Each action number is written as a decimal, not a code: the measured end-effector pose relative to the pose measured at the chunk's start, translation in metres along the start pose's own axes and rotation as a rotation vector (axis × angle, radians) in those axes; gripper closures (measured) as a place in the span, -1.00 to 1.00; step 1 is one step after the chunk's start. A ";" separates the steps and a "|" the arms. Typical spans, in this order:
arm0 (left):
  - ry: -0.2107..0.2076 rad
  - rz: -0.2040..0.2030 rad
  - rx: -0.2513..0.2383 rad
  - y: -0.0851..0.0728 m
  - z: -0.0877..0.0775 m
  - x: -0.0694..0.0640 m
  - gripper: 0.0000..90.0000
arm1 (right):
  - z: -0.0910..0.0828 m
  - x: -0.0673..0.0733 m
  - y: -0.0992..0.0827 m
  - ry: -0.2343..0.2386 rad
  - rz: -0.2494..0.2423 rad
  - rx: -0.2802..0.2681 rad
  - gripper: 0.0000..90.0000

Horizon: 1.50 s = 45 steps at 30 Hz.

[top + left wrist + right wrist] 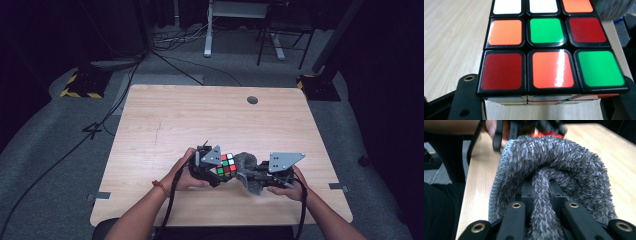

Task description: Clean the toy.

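Cube in my left hand-held gripper [216, 172], grey cloth in my right hand-held gripper [260, 175], at the table's [200, 120] near edge.

My left jaws are clamped on the puzzle cube [549, 50], its red, orange, green and white face turned up. My right jaws are pinched tight on a fold of the fuzzy cloth [564, 165], which bulges against the cube's side, just right of the near edge's middle.

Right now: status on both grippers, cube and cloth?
Left gripper shut on puzzle cube, scrambled face up. Right gripper shut on grey cloth, bunched against cube. Table bare beyond; nothing in the way.
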<state>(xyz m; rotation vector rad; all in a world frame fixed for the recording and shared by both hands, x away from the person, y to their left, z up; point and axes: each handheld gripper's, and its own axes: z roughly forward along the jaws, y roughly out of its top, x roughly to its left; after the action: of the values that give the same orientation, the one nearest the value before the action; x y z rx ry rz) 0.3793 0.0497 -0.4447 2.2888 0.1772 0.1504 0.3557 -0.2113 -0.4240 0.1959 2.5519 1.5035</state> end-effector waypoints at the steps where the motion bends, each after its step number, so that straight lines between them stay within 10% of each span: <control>1: -0.015 0.002 -0.006 0.001 0.001 -0.002 -0.25 | -0.001 0.000 0.001 -0.002 0.002 -0.008 0.75; 9: -0.046 0.054 -0.006 0.010 0.004 -0.018 -0.25 | -0.006 -0.006 0.000 -0.062 0.030 -0.006 0.75; 21: 0.030 0.023 -0.013 0.004 -0.007 -0.004 -0.25 | 0.013 -0.004 -0.010 0.014 0.022 0.119 0.74; 33: -0.046 0.036 0.043 0.002 0.009 -0.012 -0.25 | -0.007 0.000 0.003 -0.024 -0.014 -0.033 0.75; 40: -0.056 0.054 0.039 0.006 0.013 -0.017 -0.25 | -0.005 -0.009 -0.003 -0.059 0.032 0.014 0.74; 45: -0.036 0.017 0.036 0.001 0.015 -0.010 -0.25 | 0.012 -0.012 -0.014 -0.057 0.040 0.149 0.74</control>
<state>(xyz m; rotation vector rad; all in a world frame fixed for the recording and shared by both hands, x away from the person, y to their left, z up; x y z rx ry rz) 0.3725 0.0365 -0.4546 2.3281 0.1431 0.1162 0.3692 -0.2105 -0.4410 0.3062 2.6295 1.3008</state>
